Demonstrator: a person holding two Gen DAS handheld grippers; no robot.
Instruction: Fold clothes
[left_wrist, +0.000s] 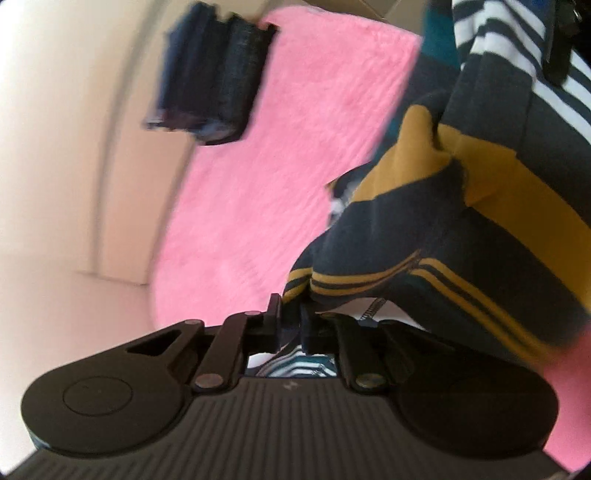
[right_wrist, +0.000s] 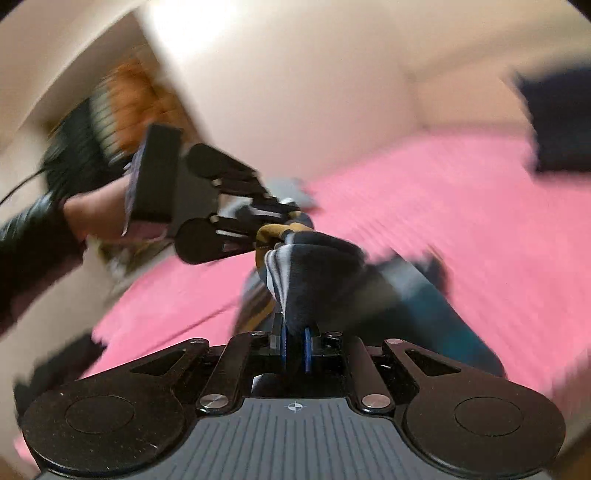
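Navy striped top (left_wrist: 461, 236), 2 tools (left_wrist: 291, 317) (right_wrist: 295, 332) clamped.

Pink fleecy blanket (left_wrist: 266, 155): landmark surface. Folded dark navy stack (left_wrist: 210, 74) at its far edge, against the cream wall (left_wrist: 55, 129). Orange-and-black clutter (right_wrist: 122, 110) beyond its left end, blurred.

Left wrist view sits right behind its own fingers, tilted, looking out across the pink blanket (left_wrist: 280, 155), very close on the striped garment (left_wrist: 461, 229) bunched just beyond the fingertips. Right wrist view looks forward past its fingers, low over the same blanket (right_wrist: 461, 206), the garment (right_wrist: 317, 266) close ahead. Both share blanket, garment, and a dark folded stack (left_wrist: 214, 74) far beyond the fingers (right_wrist: 554, 122).
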